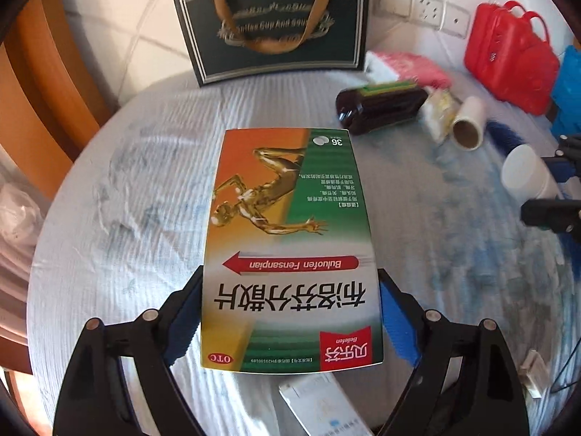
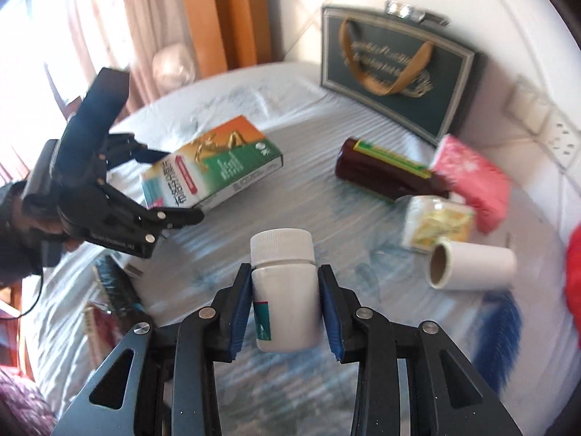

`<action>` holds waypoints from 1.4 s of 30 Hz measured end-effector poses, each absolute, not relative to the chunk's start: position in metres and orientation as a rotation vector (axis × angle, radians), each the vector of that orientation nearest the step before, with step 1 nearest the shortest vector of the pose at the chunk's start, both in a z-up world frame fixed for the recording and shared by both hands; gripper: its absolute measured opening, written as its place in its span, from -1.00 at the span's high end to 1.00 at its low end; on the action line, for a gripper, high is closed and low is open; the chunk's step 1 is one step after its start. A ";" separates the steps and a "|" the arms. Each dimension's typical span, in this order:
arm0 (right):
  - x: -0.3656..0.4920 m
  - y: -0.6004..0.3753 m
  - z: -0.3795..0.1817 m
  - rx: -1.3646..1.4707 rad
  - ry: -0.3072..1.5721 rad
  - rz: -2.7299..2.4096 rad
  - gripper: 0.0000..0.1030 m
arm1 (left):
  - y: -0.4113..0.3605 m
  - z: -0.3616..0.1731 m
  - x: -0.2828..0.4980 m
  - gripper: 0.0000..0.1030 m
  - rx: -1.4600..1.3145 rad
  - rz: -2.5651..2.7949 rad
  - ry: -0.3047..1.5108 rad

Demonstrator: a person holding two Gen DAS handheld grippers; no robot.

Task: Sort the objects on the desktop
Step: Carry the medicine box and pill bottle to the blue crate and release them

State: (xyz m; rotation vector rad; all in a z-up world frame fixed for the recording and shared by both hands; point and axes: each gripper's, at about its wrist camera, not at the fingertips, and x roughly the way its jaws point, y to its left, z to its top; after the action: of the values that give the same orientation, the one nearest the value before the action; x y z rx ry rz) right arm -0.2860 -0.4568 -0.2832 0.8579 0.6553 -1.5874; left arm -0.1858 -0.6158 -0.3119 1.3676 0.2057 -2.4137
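In the left wrist view, the left hand-held gripper [image 1: 290, 312] fills the bottom of the frame, its blue-padded jaws set wide on either side of a medicine box [image 1: 290, 247]. The box runs from the lower centre up to the middle of the frame, printed face up, and the pads press its two long edges, so the box is held. Under it lies the surface [image 1: 127, 200], covered in a pale ribbed cloth. A dark gift bag [image 1: 276, 29] stands at the top centre. To the upper right lie a brown bottle [image 1: 381, 109], a pink packet [image 1: 410, 65], a white roll [image 1: 468, 123] and a red case [image 1: 508, 58]. At the right edge a white pill bottle [image 1: 526, 178] shows beside dark gripper parts.

In the right wrist view, the right hand-held gripper [image 2: 287, 309] sits at the bottom centre, its jaws closed against the sides of the white pill bottle [image 2: 285, 290], which stands upright with its ribbed cap above the pads. At the left of the frame the left hand-held gripper [image 2: 156, 185] holds the medicine box [image 2: 214, 163] by one end, tilted above the cloth. The brown bottle [image 2: 385, 170], pink packet [image 2: 472, 178] and white roll [image 2: 472, 265] lie at the right, the gift bag [image 2: 395, 69] at the upper right.
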 end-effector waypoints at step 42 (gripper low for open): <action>-0.221 0.104 0.040 0.480 0.153 -2.629 0.32 | -0.061 0.008 -0.257 -0.68 0.641 -3.378 -0.383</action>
State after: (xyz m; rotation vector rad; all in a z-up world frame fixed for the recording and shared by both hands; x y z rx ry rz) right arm -0.2212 0.1042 0.0398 0.4801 0.1527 -2.6293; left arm -0.2572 -0.0606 0.0085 0.6409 -0.3834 -3.3784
